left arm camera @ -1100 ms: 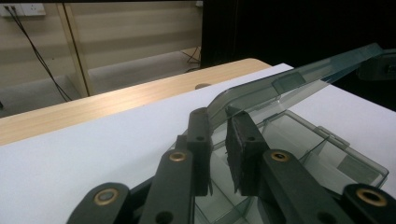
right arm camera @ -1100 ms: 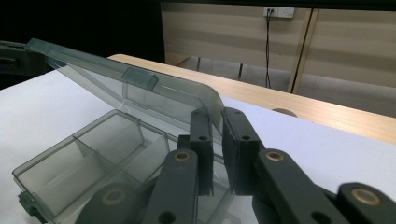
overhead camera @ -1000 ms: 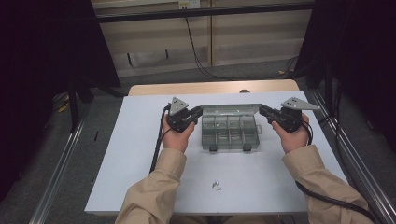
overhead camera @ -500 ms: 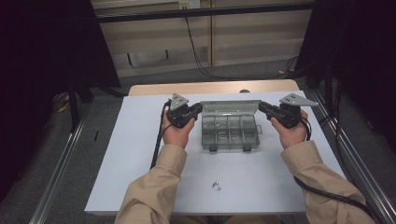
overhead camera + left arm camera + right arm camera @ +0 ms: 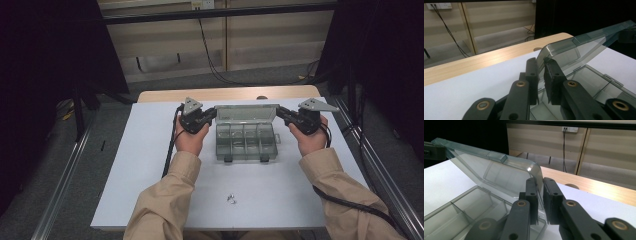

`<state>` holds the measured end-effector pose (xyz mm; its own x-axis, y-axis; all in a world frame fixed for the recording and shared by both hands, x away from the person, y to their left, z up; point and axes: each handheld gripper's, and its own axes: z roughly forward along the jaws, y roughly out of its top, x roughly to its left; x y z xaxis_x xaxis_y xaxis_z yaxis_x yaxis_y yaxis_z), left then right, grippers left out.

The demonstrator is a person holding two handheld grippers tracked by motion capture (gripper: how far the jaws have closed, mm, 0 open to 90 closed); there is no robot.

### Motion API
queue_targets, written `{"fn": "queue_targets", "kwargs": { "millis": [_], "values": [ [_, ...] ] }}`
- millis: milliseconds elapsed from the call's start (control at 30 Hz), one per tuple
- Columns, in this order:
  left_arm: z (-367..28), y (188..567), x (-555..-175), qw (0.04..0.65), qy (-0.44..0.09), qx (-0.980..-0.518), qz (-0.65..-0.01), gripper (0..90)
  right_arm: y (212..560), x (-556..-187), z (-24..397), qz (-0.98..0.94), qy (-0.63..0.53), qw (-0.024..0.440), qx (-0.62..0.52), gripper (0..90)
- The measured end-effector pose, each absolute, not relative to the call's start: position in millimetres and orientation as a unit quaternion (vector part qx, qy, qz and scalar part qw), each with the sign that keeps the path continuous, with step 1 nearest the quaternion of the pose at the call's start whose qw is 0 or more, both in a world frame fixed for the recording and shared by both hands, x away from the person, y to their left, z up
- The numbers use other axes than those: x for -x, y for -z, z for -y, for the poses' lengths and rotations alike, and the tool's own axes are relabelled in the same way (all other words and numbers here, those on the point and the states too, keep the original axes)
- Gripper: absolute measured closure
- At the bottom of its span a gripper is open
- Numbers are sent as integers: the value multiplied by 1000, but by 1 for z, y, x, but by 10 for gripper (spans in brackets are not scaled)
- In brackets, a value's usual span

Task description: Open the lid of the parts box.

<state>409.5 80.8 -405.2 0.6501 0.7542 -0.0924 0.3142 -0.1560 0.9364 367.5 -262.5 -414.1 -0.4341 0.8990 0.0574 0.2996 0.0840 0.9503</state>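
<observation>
We pinch the clear lid [image 5: 246, 113] at both ends, left gripper [image 5: 210, 116] and right gripper [image 5: 281, 112] each clamped on an edge, the lid's length running between them above the compartment box [image 5: 246, 142] mid-table.

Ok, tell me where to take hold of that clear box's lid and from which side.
Take the lid by its two side edges near the free corners, one tool from each end of the box. It stands raised on its rear hinge, so the thin side walls stick out clear. The left tool and right tool pinch it just so.
</observation>
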Motion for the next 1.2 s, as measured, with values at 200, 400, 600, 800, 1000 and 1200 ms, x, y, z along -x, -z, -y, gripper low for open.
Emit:
{"fn": "queue_targets", "kwargs": {
  "millis": [200, 400, 600, 800, 1000, 1200],
  "values": [
    [-79, 407, -415, 534, -208, -732, -367, 815, 417, -373, 262, -678, -509, 298, -439, 822],
    [-76, 410, -420, 533, -209, -733, -369, 810, 419, -380, 262, -673, -512, 298, -442, 825],
    [-75, 415, -425, 523, -213, -737, -371, 810, 422, -385, 262, -681, -502, 300, -440, 828],
    [-72, 422, -433, 528, -209, -728, -385, 810, 426, -392, 262, -680, -500, 301, -444, 832],
    [-72, 426, -437, 522, -206, -732, -386, 810, 430, -398, 261, -677, -498, 298, -452, 828],
    [-71, 429, -440, 517, -207, -733, -390, 812, 431, -401, 261, -681, -492, 302, -450, 833]
  ]
}}
